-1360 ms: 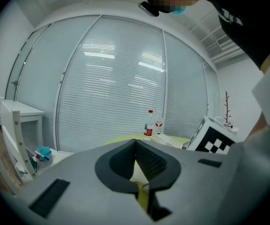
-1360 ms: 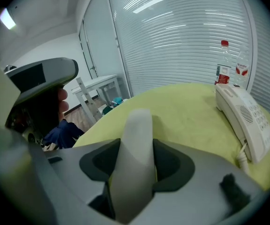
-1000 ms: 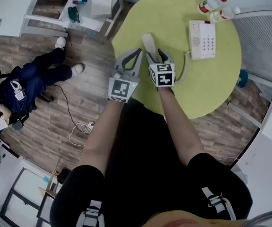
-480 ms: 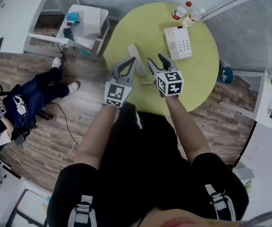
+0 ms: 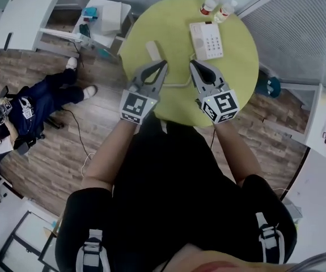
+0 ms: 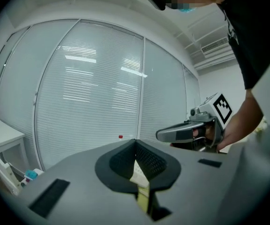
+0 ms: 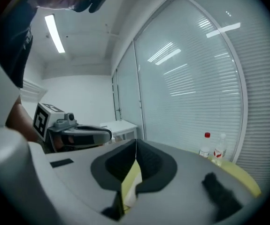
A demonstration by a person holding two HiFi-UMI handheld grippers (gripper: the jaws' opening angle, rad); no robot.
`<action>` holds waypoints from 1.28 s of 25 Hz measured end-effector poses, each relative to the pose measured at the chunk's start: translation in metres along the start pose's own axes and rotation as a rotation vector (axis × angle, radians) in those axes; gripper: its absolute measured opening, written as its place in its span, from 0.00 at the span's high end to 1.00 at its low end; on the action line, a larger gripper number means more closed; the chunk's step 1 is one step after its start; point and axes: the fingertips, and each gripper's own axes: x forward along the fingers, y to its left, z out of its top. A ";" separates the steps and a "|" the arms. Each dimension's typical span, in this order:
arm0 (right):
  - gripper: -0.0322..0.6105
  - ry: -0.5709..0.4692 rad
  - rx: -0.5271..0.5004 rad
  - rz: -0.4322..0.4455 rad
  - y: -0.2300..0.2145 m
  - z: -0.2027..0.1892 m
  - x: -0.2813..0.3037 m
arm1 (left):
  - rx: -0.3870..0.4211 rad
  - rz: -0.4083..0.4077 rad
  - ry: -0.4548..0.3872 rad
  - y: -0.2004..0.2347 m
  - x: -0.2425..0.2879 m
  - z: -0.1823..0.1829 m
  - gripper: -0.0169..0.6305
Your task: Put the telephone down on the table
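The white telephone base (image 5: 206, 40) sits on the round yellow table (image 5: 239, 67). Its handset (image 5: 152, 50) lies flat on the table to the left, joined to the base by a cord. Neither gripper touches it. My left gripper (image 5: 163, 65) hangs above the table's near edge, jaws shut and empty; its tips (image 6: 135, 140) meet. My right gripper (image 5: 194, 65) hovers beside it, also above the table. Its jaws have just been closing and now stand shut (image 7: 135, 150) with nothing between them. Each gripper view shows the other gripper alongside.
Two bottles (image 5: 209, 4) (image 5: 226, 8) stand at the table's far edge behind the base. A white side table (image 5: 103, 16) is at the left, and a person (image 5: 32, 106) sits on the wooden floor. Blinds cover the windows past the table.
The handset has left the right gripper and now lies on the table. Both grippers have risen away from it and spread a little apart. The right jaws have closed.
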 end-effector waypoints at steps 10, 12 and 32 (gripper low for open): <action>0.92 -0.090 -0.067 0.071 -0.001 0.031 -0.054 | 0.026 -0.026 -0.040 -0.057 0.004 0.045 0.96; 0.92 -0.095 -0.071 0.077 -0.002 0.035 -0.059 | 0.030 -0.027 -0.044 -0.062 0.008 0.049 0.96; 0.92 -0.118 -0.081 0.068 -0.020 0.043 -0.073 | 0.062 -0.060 -0.049 -0.079 0.031 0.058 0.96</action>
